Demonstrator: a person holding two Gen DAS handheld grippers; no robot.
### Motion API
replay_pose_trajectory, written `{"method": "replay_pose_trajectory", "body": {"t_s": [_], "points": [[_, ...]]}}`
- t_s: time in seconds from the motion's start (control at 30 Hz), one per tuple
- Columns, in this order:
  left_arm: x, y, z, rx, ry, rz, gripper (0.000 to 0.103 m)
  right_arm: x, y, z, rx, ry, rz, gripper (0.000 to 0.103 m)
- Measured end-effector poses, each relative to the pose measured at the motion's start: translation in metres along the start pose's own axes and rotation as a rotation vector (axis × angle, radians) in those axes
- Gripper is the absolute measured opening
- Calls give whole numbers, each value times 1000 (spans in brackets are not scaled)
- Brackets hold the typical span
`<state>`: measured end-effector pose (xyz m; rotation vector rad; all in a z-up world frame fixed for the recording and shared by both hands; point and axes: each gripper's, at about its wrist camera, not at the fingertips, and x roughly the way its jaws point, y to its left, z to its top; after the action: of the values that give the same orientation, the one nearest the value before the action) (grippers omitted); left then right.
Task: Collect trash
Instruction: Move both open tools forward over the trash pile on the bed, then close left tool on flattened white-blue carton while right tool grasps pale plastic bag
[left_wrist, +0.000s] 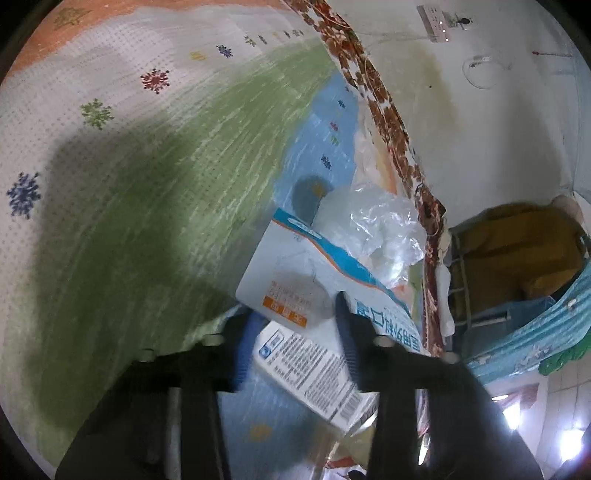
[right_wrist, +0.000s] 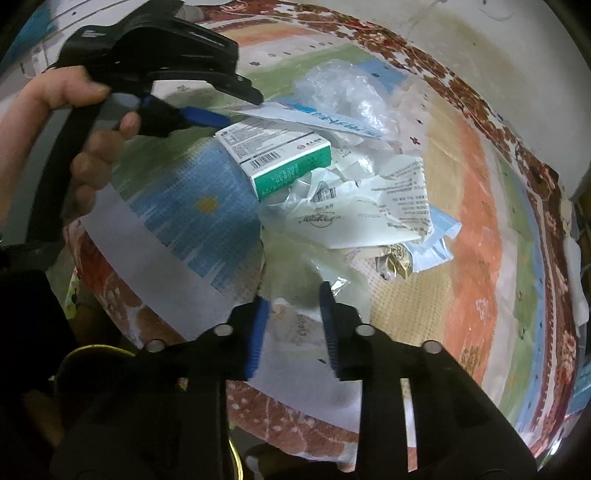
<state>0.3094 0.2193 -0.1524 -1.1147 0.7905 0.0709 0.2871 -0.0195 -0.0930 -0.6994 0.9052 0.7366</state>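
Left hand-held gripper (left_wrist: 295, 325) narrowed around flat white-and-blue paper packet (left_wrist: 291, 273); right hand-held gripper (right_wrist: 293, 299) nearly closed on crumpled clear plastic bag (right_wrist: 295, 258).

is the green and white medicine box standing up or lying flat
Lying flat: the medicine box rests on a broad face atop the trash pile, barcode end facing the camera.
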Motion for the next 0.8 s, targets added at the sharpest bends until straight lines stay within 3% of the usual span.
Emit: {"method": "replay_pose_trajectory", "body": {"t_s": [0.03, 0.07, 0.17, 0.27, 0.43, 0.73, 0.8], "points": [[1, -3, 1, 9, -6, 12, 13, 0, -1, 0, 4, 0, 5, 17], [1, -6, 2, 12, -13, 6, 8, 0, -2, 0, 11, -3, 13, 13], [-3, -17, 2, 34, -30, -15, 2, 0, -5, 1, 35, 7, 52, 7], [-13, -30, 1, 54, -54, -41, 1, -7, -8, 4, 64, -9, 122, 5], [-42, -43, 1, 50, -120, -61, 0, -24, -11, 10, 94, -44, 134, 5], [-91, -74, 7, 165, -152, 9, 0, -51, -21, 17, 132, -106, 161, 5], [-103, -76, 8, 163, -172, -6, 0, -60, -21, 18, 131, -126, 176, 5]]}}
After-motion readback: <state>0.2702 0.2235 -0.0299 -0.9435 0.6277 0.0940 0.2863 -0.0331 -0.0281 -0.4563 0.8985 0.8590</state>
